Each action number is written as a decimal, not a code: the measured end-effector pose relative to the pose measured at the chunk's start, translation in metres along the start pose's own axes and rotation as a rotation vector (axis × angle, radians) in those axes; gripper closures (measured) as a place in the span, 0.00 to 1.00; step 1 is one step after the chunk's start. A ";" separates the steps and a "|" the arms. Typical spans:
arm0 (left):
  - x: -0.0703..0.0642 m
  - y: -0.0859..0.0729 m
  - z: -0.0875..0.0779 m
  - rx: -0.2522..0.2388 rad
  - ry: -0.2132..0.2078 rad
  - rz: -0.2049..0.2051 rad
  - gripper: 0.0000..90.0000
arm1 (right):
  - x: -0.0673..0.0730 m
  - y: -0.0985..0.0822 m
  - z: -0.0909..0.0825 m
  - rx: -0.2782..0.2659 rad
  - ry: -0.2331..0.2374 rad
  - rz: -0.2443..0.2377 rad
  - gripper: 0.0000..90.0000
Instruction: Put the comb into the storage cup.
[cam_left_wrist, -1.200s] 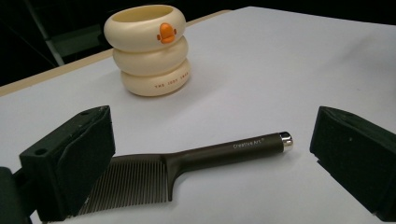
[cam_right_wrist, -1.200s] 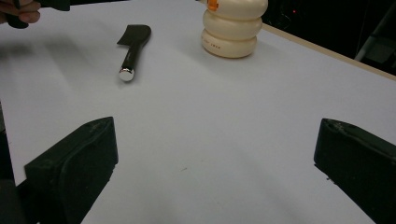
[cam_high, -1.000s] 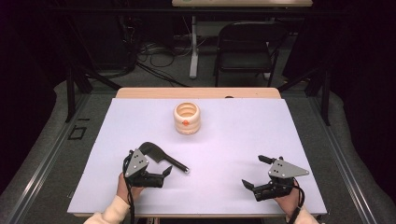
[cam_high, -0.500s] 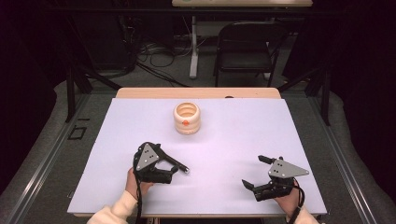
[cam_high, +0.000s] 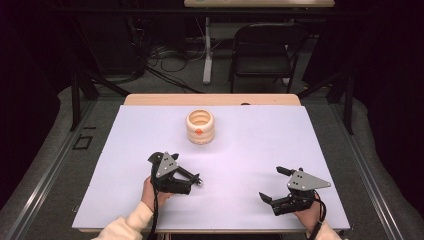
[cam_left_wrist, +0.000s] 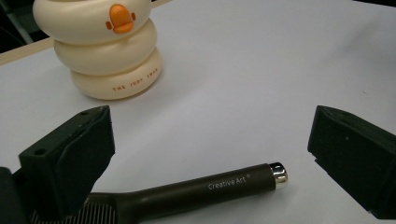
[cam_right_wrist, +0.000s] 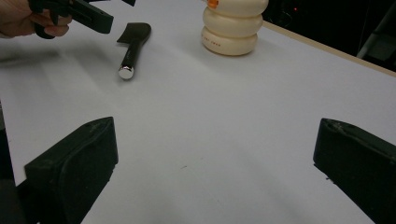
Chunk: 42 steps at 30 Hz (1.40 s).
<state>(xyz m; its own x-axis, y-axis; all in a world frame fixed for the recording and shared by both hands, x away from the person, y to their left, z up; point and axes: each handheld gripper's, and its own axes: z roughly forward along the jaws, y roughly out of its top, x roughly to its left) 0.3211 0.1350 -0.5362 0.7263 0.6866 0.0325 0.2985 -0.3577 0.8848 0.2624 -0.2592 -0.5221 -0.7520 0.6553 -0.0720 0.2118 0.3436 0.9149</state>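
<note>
White covers almost the whole table (cam_high: 300, 150), with a strip of wood showing along the far edge. The table is the biggest thing.

Next comes the cream holder (cam_high: 200, 127), shaped like three fat rings stacked up, with a small orange duck beak on the front. It stands upright near the far edge, about midway between the left and right edges. In the left gripper view the cream holder (cam_left_wrist: 105, 51) has tiny words on its bottom ring.

The left gripper (cam_high: 176, 176) is over the near left part of the table, held in a hand (cam_high: 150, 189). Its jaws are wide apart and hold nothing. Between them, flat on the table, lies the dark brush (cam_left_wrist: 196, 191). The brush handle says "Creative Art" and has a shiny silver tip. The jaws are on each side of the brush, not touching it.

The right gripper (cam_high: 272, 186) is near the near right corner, well apart from the brush. Its jaws are wide open too, with only bare table between them. From there the brush (cam_right_wrist: 133, 46) shows far off, near the holder.
</note>
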 end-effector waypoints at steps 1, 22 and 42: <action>0.000 0.000 0.000 0.000 0.000 0.000 0.03 | 0.000 0.000 0.000 0.000 0.000 0.000 0.00; -0.009 0.002 0.020 0.067 -0.101 -0.001 0.78 | 0.000 0.000 0.000 0.005 0.001 -0.001 0.00; -0.016 0.000 0.035 0.188 -0.172 0.001 1.00 | 0.000 -0.001 0.000 0.012 0.004 0.002 0.00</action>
<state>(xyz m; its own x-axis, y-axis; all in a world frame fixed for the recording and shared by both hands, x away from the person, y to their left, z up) 0.3313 0.1022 -0.5532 0.8166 0.5740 -0.0604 0.3958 -0.4809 0.7823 0.2627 -0.2593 -0.5229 -0.7540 0.6533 -0.0688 0.2204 0.3502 0.9104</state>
